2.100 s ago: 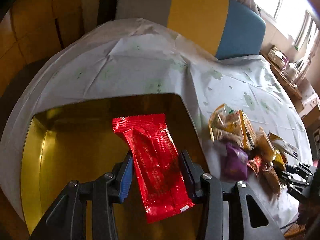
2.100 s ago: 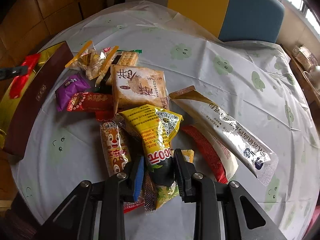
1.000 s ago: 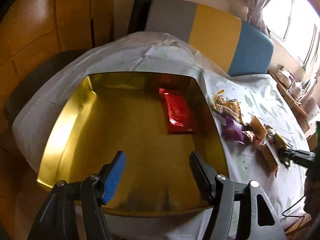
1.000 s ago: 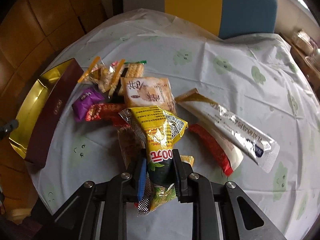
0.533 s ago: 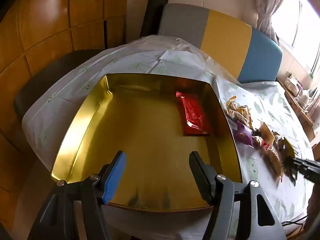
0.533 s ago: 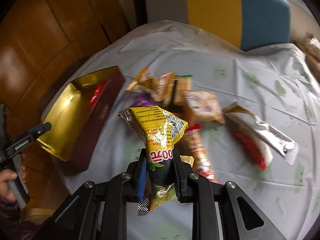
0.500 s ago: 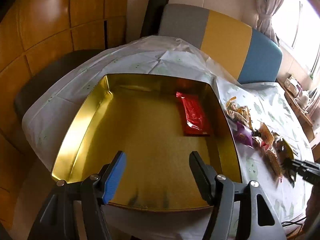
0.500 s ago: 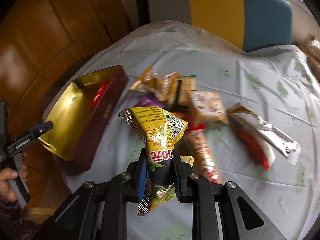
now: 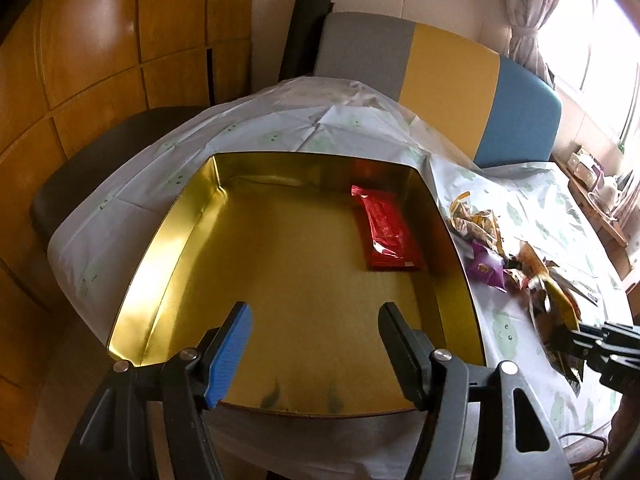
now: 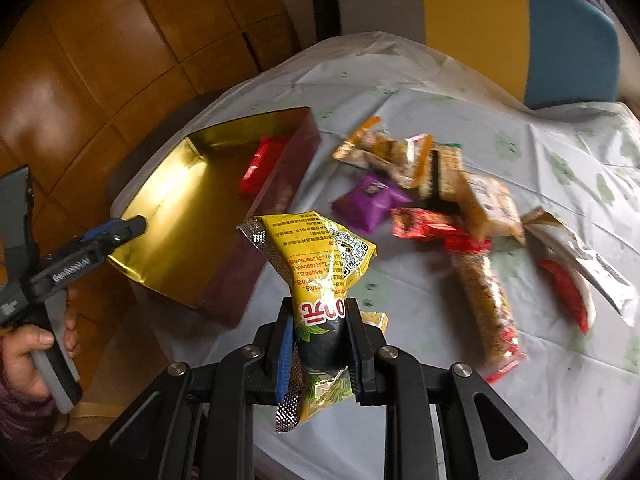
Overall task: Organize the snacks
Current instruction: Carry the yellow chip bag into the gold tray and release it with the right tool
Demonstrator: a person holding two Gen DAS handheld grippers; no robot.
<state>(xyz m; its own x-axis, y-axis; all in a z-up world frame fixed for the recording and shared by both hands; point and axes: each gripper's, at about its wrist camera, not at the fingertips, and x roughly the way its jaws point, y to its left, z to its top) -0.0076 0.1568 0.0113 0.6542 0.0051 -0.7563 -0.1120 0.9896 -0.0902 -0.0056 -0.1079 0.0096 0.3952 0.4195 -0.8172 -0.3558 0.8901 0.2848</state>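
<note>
On the round table with its pale green-printed cloth (image 10: 460, 128): square gold-lined tin box (image 9: 192, 216) holding one flat red foil packet (image 9: 390, 232). Loose snack pile (image 10: 440, 200) sits beside it. Right gripper (image 10: 320, 346) clamps yellow crinkled snack bag (image 10: 316, 252), lifted clear. Left gripper (image 9: 314, 344) gapes wide, empty, above the box.

yellow packet (image 10: 320, 264): upright, pinched | red packet (image 9: 390, 234): flat in gold tin (image 9: 168, 232)
</note>
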